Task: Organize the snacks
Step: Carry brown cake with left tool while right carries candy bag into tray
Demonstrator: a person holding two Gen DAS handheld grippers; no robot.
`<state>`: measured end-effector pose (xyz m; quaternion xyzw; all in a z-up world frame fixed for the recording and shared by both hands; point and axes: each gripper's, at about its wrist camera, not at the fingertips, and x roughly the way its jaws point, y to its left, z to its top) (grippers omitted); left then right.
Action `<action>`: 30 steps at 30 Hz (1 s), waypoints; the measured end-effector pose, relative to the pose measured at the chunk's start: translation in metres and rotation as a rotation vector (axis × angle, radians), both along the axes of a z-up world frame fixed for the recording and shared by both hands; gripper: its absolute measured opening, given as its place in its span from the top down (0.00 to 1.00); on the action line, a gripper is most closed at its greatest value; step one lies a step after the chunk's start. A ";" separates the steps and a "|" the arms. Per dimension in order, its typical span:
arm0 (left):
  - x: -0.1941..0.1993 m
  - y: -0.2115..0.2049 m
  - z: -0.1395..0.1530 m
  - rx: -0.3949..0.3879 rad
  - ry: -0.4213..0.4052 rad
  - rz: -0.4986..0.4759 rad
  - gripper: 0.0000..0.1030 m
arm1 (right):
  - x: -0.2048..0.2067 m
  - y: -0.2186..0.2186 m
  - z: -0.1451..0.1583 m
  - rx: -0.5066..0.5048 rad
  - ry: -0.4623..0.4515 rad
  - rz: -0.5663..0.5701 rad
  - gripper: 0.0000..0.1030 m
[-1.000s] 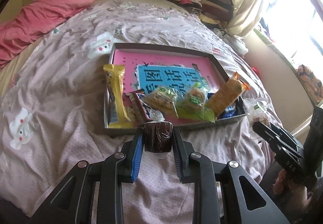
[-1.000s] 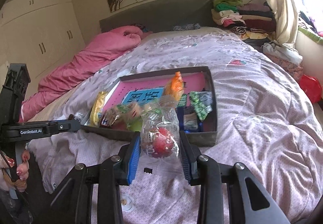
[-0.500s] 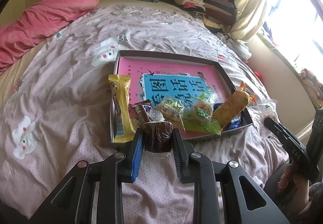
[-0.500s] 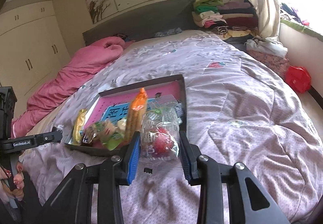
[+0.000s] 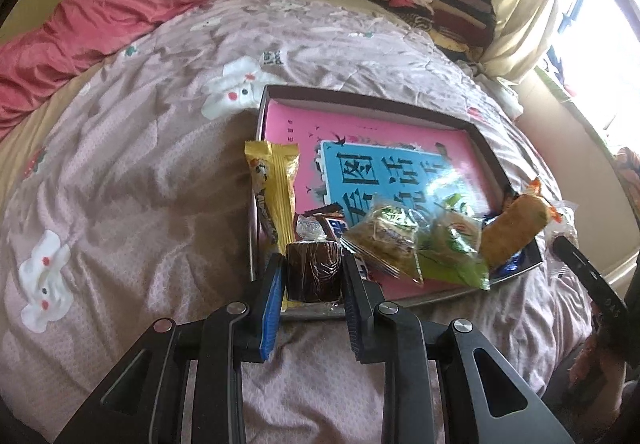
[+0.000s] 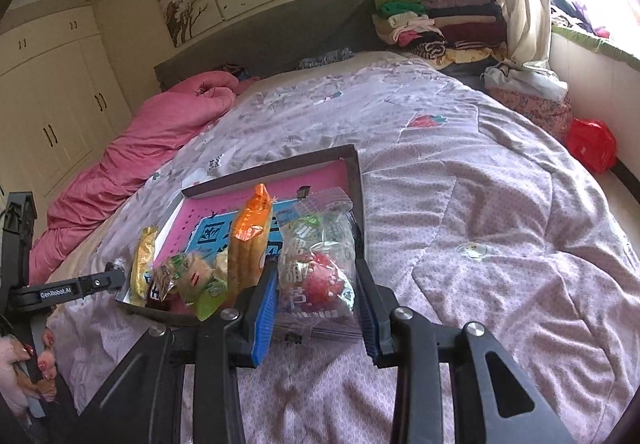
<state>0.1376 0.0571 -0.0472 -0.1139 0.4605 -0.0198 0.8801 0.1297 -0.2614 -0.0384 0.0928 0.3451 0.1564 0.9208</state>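
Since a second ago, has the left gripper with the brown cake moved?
Yes. The left gripper, shut on the brown cake, has moved toward the tray: the cake now overlaps the tray's near edge, where before it sat short of it.

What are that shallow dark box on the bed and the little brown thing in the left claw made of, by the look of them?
The box looks like thin cardboard with a matte dark finish: its walls are thin, straight and sharp-cornered. The brown snack in the left claw seems to be a soft cake in clear plastic film; glossy wrinkles catch the light. What kind of cake it is I cannot tell.
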 end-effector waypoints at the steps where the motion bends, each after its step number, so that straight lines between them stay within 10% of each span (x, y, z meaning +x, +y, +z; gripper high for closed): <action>1: 0.001 -0.001 -0.001 -0.001 0.001 -0.002 0.73 | 0.002 0.000 -0.002 0.000 0.005 0.001 0.64; 30: 0.026 -0.014 -0.016 -0.012 0.018 -0.024 0.73 | 0.031 0.047 -0.019 -0.036 0.015 0.103 0.64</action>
